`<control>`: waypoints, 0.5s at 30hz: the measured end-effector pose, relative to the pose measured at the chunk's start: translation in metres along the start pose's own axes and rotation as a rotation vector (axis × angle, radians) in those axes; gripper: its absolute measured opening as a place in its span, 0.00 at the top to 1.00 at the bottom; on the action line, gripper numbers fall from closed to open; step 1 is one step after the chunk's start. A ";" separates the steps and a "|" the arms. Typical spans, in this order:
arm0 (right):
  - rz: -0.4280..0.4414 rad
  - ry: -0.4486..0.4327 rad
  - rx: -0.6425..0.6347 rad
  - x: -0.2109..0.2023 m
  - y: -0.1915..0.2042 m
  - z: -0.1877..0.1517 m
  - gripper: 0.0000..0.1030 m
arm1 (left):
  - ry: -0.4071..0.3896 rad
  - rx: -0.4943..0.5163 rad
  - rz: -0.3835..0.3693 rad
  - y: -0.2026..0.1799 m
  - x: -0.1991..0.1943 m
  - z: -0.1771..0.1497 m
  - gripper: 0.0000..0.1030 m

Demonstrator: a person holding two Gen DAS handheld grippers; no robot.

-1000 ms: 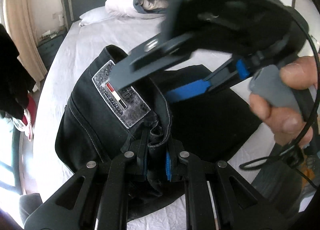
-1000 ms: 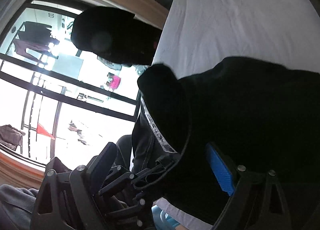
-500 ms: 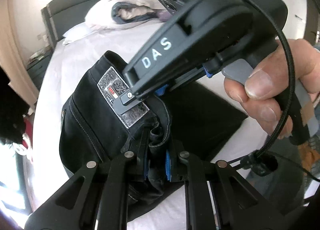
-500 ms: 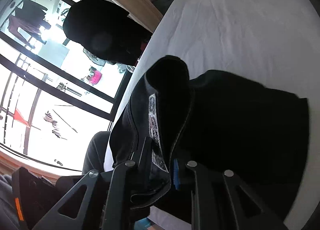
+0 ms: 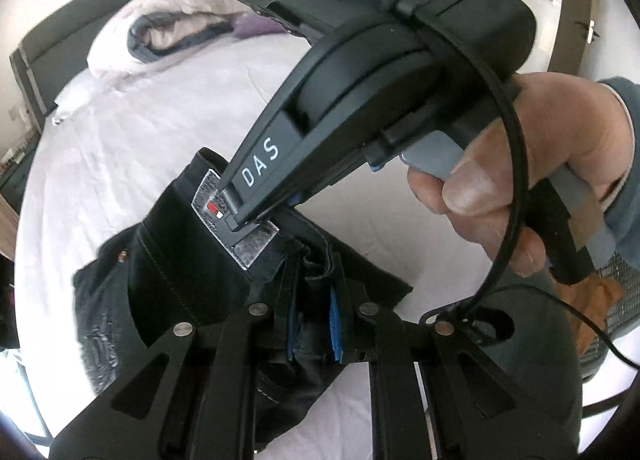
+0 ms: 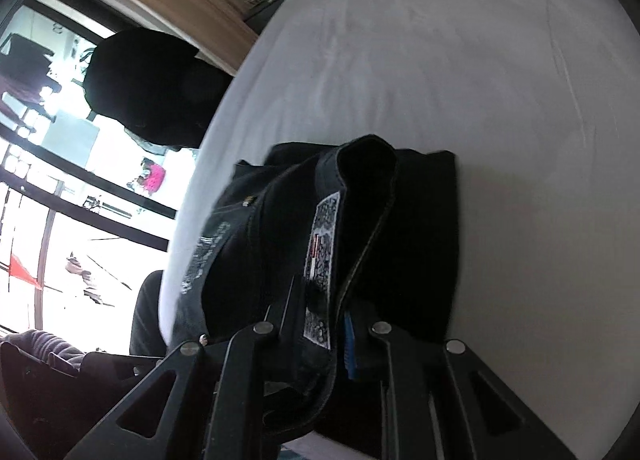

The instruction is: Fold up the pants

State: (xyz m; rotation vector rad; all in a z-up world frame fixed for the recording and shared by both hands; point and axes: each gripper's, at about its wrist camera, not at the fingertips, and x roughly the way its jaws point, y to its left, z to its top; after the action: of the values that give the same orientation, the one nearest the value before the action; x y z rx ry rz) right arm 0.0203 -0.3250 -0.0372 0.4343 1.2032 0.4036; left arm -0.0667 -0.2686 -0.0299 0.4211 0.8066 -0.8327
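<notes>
Black jeans [image 5: 168,280] with a silver brand patch [image 5: 256,244] on the waistband lie folded on a white bed sheet [image 5: 132,131]. My left gripper [image 5: 312,320] is shut on the waistband near the patch. My right gripper [image 5: 240,215] reaches in from the upper right and is shut on the waistband at the patch. In the right wrist view my right gripper [image 6: 320,320] clamps the waistband with the patch [image 6: 322,264] between its fingers, and the jeans [image 6: 408,227] rise a little off the sheet [image 6: 460,79].
A folded duvet and pillows [image 5: 172,35] lie at the dark headboard. A window [image 6: 48,179] and a dark garment [image 6: 148,87] hanging by it are left of the bed. A mesh chair [image 5: 616,308] stands at the bed's right edge.
My right gripper closed from open onto the waistband at the patch. Both grippers have drawn the waistband back toward the near edge, and the jeans look more bunched.
</notes>
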 end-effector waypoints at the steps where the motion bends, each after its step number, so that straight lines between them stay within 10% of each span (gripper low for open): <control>1: 0.001 -0.001 0.005 0.001 -0.004 0.000 0.83 | 0.006 -0.003 -0.004 -0.002 0.004 0.003 0.89; 15: 0.051 -0.069 0.099 -0.003 -0.050 -0.022 0.83 | 0.013 -0.003 -0.050 -0.015 0.044 -0.002 0.89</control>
State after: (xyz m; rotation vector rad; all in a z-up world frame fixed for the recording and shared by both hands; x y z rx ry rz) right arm 0.0018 -0.3668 -0.0676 0.5610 1.1503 0.3715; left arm -0.0610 -0.2979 -0.0651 0.4056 0.8327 -0.8763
